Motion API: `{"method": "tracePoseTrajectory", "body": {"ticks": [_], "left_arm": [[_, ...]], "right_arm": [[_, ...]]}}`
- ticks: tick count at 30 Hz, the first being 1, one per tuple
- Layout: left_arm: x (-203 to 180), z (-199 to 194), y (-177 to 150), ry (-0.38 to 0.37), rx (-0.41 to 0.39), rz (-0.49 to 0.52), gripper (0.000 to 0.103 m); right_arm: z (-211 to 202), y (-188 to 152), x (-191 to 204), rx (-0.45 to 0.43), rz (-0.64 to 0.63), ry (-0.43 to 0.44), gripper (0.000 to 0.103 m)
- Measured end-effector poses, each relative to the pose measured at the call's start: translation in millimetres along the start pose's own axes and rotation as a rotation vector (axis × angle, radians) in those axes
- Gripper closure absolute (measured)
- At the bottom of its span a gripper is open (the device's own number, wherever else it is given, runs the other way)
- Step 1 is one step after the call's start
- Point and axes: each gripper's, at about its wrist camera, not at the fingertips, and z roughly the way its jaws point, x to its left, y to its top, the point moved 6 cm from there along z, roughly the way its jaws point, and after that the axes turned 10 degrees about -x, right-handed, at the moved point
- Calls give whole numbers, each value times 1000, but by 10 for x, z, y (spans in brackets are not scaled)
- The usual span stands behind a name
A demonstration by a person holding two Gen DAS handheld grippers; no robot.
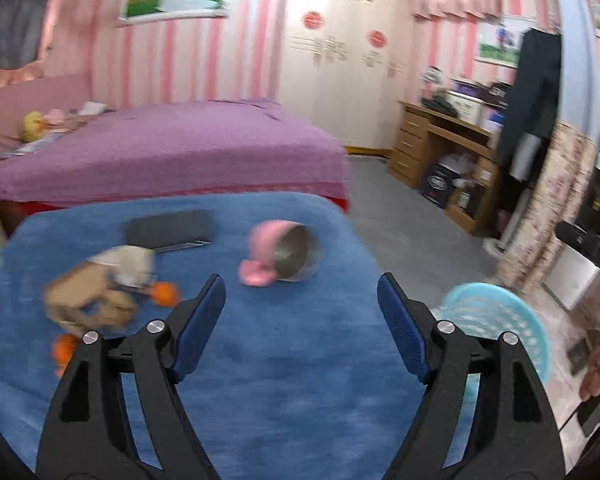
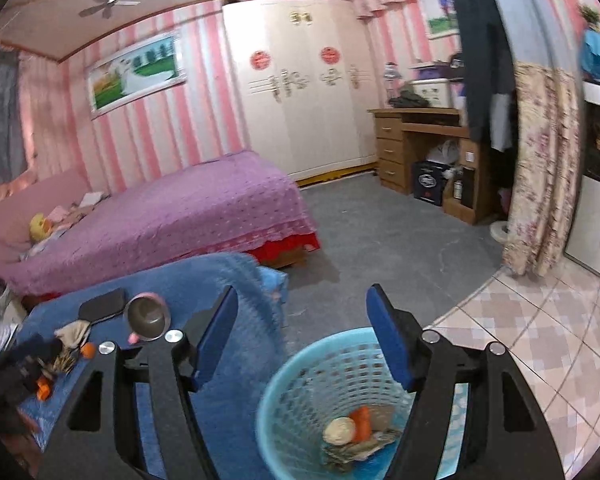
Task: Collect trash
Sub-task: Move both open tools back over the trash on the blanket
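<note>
My left gripper (image 1: 301,294) is open and empty above the blue-covered table (image 1: 260,380). Crumpled brown paper (image 1: 96,292) with orange peel (image 1: 165,294) lies left of it, more peel (image 1: 65,350) nearer. A tipped pink-handled steel cup (image 1: 288,254) lies ahead. My right gripper (image 2: 302,306) is open and empty over the light blue waste basket (image 2: 296,380), which holds an orange piece (image 2: 362,422), a pale ball (image 2: 339,431) and scraps. The basket shows in the left wrist view (image 1: 496,324) at the table's right. The paper (image 2: 73,332) and cup (image 2: 147,316) show at left.
A dark flat case (image 1: 169,227) lies at the table's far side. A purple bed (image 1: 172,152) stands behind. A wooden desk (image 2: 424,152) and white wardrobe (image 2: 300,88) are far right. Grey floor (image 2: 380,248) and tiles (image 2: 540,340) lie beyond the basket.
</note>
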Motion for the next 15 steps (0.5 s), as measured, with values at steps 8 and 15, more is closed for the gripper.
{"method": "tracePoseTrajectory", "body": {"ticks": [8, 15], "left_arm": [[1252, -264, -186, 146, 1, -142, 25], [1869, -358, -285, 232, 9, -183, 25]], "right_arm": [[68, -275, 989, 53, -106, 138, 35], [107, -584, 1706, 119, -173, 245, 34]]}}
